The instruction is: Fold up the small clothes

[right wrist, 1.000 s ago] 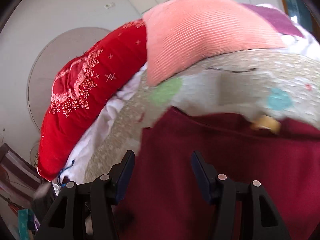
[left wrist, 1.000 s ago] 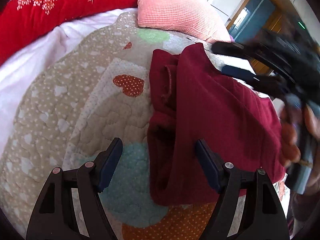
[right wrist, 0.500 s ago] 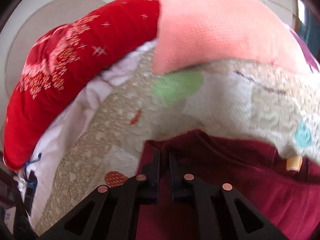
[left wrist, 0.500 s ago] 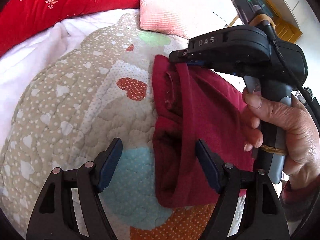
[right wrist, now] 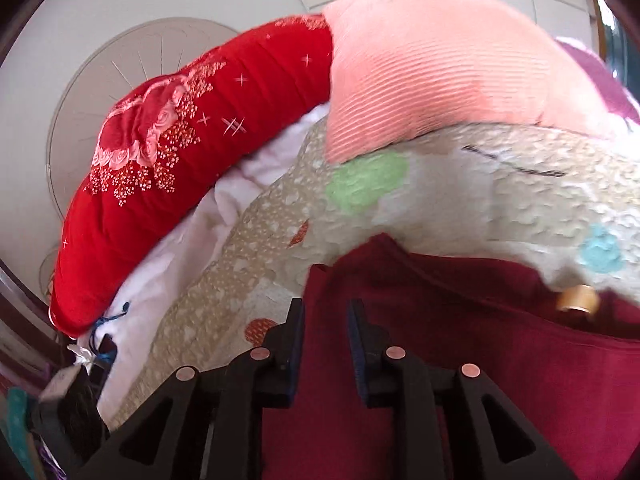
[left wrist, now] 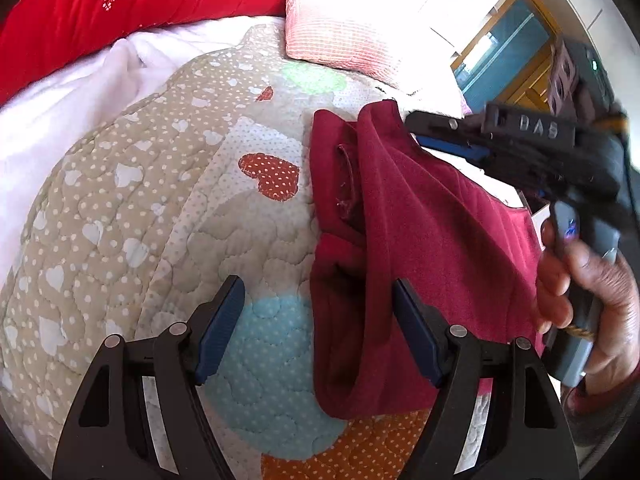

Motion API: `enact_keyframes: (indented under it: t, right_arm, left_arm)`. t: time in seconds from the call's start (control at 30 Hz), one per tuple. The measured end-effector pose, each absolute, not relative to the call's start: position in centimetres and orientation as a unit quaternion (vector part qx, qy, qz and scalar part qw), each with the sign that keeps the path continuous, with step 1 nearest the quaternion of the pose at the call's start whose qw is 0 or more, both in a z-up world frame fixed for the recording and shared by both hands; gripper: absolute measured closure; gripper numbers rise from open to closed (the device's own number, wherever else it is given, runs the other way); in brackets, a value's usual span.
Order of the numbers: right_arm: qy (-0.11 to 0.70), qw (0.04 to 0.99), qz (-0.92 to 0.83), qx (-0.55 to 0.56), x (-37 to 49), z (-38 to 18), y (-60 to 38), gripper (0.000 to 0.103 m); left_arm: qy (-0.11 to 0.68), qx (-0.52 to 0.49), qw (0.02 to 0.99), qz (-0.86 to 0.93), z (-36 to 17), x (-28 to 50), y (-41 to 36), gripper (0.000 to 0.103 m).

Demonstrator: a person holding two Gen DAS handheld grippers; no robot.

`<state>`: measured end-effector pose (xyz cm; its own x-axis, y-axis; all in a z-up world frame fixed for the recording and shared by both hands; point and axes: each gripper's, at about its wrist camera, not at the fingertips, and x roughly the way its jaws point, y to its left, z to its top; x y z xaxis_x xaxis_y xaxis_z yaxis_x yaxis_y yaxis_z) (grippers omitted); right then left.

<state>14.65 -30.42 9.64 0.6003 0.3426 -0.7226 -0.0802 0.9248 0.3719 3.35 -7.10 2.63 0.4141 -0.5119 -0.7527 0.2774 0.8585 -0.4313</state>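
Observation:
A dark red garment point(left wrist: 432, 240) lies partly folded on the quilted mat point(left wrist: 140, 208), its left edge rolled into a thick fold. My left gripper point(left wrist: 318, 288) hovers open over that near left edge, touching nothing. Held by a person's hand point(left wrist: 588, 280), my right gripper point(left wrist: 420, 134) sits at the garment's far corner, which stands up a little. In the right wrist view its jaws point(right wrist: 326, 308) are opening with a narrow gap, the red garment point(right wrist: 500, 360) showing between and under them. The pads do not visibly press it.
A red embroidered cushion point(right wrist: 180, 168) and a pink ribbed pillow point(right wrist: 440, 72) lie along the far side, with a white sheet point(left wrist: 80, 92) beside the mat. A small tan tag point(right wrist: 578, 298) sits on the garment's far edge. A doorway point(left wrist: 508, 48) shows at the right.
My right gripper swept in, shut at the garment's far corner, then parted its jaws slightly and drew back to the right. The far corner now stands raised. The left gripper stayed put.

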Motion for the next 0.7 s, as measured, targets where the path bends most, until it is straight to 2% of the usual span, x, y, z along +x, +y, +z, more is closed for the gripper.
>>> enact_keyframes:
  t: [0.23, 0.4, 0.57, 0.7]
  right_arm:
    - [0.473, 0.866, 0.061, 0.151, 16.3, 4.9, -31.4, 0.082]
    - [0.487, 0.859, 0.065, 0.143, 17.0, 6.2, -31.1, 0.077]
    - [0.467, 0.869, 0.082, 0.145, 16.9, 7.3, -30.4, 0.076]
    - [0.495, 0.854, 0.076, 0.138, 18.2, 5.8, -29.0, 0.063]
  left_arm:
    - [0.486, -0.117, 0.832, -0.241, 2.9, 2.5, -7.4, 0.027]
    - [0.489, -0.135, 0.825, -0.249, 3.0, 2.5, -7.0, 0.027]
    - [0.494, -0.164, 0.814, -0.257, 3.0, 2.5, -6.2, 0.027]
    - [0.494, -0.159, 0.814, -0.262, 3.1, 2.3, -6.4, 0.027]
